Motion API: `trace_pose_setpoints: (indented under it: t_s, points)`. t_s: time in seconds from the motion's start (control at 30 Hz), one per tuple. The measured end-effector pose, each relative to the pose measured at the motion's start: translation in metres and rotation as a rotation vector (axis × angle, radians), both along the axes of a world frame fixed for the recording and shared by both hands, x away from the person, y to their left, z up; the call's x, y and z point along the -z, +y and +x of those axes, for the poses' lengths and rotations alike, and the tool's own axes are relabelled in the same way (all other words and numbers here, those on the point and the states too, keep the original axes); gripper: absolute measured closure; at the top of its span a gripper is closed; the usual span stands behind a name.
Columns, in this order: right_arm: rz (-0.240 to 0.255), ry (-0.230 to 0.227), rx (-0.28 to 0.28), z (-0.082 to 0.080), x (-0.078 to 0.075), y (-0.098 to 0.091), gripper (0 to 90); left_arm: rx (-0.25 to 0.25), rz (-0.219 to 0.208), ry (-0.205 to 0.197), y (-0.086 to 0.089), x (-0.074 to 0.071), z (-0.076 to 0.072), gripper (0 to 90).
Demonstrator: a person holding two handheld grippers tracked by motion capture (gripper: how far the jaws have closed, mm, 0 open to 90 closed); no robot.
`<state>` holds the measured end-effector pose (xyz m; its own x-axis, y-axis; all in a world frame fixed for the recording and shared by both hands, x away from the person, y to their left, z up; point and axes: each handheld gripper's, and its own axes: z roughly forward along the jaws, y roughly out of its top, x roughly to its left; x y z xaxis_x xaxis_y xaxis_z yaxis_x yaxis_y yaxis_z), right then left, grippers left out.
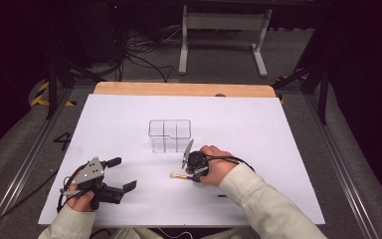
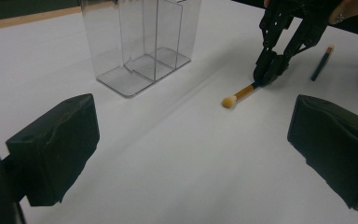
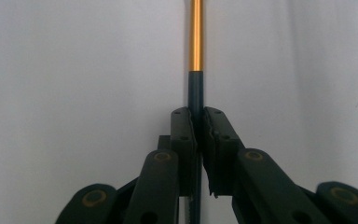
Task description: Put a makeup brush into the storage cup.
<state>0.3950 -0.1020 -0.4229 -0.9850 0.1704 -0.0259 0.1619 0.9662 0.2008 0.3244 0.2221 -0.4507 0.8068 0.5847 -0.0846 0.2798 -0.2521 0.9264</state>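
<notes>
On the left side of the white table (image 1: 129,114), the left gripper (image 1: 120,174) rests low near the front edge, held by the person's left hand (image 1: 79,191). Its two jaws stand wide apart and there is nothing between them; in the left gripper view the black pads (image 2: 56,147) frame a bare piece of the table surface.

Near the middle of the table, a little farther from the person, stands a clear plastic organizer (image 1: 169,135) with thin walls that divide it into compartments. It is upright, and I see nothing inside it.

Just in front of the organizer and a little to the right, a small makeup brush (image 1: 178,176) lies on the table. It has a pale bristle tip, a golden ferrule and a dark handle. The right gripper (image 2: 266,74) is closed on the dark handle, with the bristle tip pointing away toward the left. In the right gripper view the jaws press on the handle from both sides, just behind the golden part.

The right hand (image 1: 214,167) holds this gripper close to the table. In the left gripper view, a second dark stick-like item (image 2: 321,63) lies beyond the right gripper; what it is I cannot tell.
</notes>
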Motion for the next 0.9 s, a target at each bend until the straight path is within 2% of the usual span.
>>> trace_pose_setpoints:
  t_s: [0.13,0.27,0.37,0.4,0.47,0.57,0.67,0.77,0.9]
  points:
    - [-0.015,-0.011,-0.011,-0.001,0.0,0.001,83.5,-0.005,-0.006,0.005,-0.002,0.001,-0.001,4.0]
    - [-0.009,-0.013,-0.012,-0.002,0.0,0.001,83.6,-0.009,-0.013,0.007,-0.002,0.001,-0.001,4.0]
    - [-0.011,-0.047,-0.014,-0.004,-0.004,0.002,83.6,-0.011,-0.011,0.003,-0.002,0.001,0.0,4.0]
    - [0.011,-0.051,-0.008,-0.005,-0.007,0.002,83.6,-0.012,-0.012,0.006,-0.002,0.001,-0.001,3.9]
    - [0.017,-0.054,-0.012,-0.006,-0.01,0.001,83.6,-0.01,-0.013,0.003,-0.003,0.002,-0.001,3.9]
    - [0.056,-0.062,-0.003,-0.009,-0.019,0.0,83.6,-0.009,-0.014,0.001,-0.003,0.001,-0.001,3.8]
    - [0.101,-0.07,0.027,-0.011,-0.027,-0.003,83.6,-0.004,-0.018,0.001,-0.003,0.001,-0.001,3.7]
    - [0.132,-0.075,0.03,-0.011,-0.031,-0.005,83.6,-0.003,-0.006,-0.006,-0.004,0.0,-0.001,3.7]
    - [0.227,-0.079,0.056,-0.013,-0.041,-0.011,83.6,-0.005,-0.008,-0.01,-0.005,0.0,-0.001,3.6]
